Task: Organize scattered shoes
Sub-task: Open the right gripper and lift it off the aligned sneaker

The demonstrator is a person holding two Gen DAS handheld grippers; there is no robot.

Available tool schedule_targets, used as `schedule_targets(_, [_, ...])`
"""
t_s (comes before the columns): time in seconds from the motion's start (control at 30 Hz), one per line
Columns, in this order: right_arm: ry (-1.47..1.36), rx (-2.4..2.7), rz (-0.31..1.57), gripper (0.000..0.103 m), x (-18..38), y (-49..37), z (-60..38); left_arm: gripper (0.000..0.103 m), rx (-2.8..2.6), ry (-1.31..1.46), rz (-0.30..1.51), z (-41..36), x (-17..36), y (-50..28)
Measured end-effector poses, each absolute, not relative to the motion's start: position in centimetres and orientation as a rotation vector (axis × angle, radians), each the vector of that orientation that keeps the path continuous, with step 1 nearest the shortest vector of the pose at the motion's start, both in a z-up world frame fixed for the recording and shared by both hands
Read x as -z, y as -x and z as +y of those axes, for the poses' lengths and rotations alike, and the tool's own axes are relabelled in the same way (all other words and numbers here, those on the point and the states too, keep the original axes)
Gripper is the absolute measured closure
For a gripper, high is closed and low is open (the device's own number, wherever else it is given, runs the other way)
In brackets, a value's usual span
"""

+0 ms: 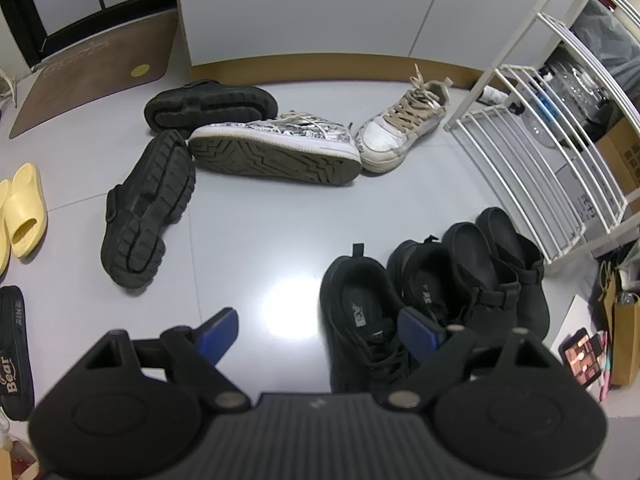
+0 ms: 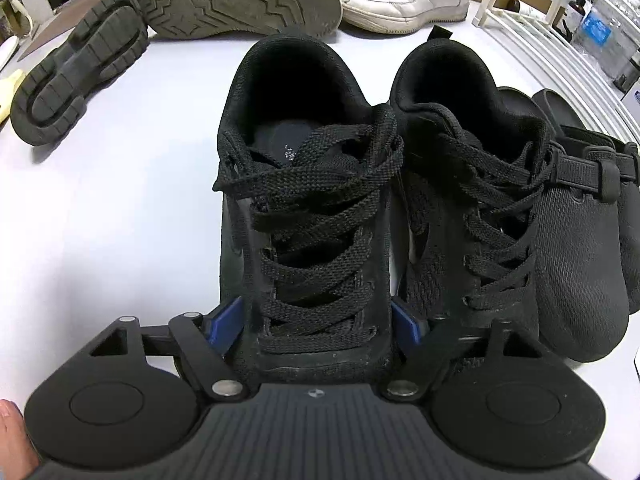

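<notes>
On the pale grey floor point(image 1: 248, 216) we count nine shoes and slippers clear in view, with slivers of others at the left edge: two black lace-up sneakers, two black clogs point(image 1: 508, 264), two black chunky-soled shoes point(image 1: 148, 208), one patterned sneaker point(image 1: 276, 148), one white sneaker point(image 1: 400, 128) and a yellow slide point(image 1: 26, 208). Both lace-up sneakers and both clogs stand upright side by side in a row, touching, just beside a white wire rack point(image 1: 532, 120); their long axes run parallel, heels toward the far white wall point(image 1: 304, 12). Both chunky-soled shoes lie with treads showing, and the patterned sneaker lies on its side, sole toward us, its long axis across the view, toe touching the white sneaker's toe. A brown mat point(image 1: 92, 76) lies by the wall. Our right gripper point(image 2: 320, 326) straddles the toe end of the left black sneaker point(image 2: 312, 184); whether its blue pads point(image 2: 226, 324) press the sides we cannot tell. Our left gripper point(image 1: 320, 334) hangs wide and empty above the floor, the row's near sneaker point(image 1: 360, 312) just beside its right finger.
</notes>
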State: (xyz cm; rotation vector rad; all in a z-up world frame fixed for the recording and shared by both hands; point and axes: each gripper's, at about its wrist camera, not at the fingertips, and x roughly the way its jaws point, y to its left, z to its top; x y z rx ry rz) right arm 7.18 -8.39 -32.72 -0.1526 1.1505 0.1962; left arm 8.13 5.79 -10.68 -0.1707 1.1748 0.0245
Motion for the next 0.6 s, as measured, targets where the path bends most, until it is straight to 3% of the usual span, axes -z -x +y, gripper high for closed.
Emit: schedule_targets(0.6, [0.136, -0.157, 1.167, 0.018, 32.3, -7.6, -8.4, 0.014, -0.059, 0.188, 1.159, 7.4, 10.3, -8.1])
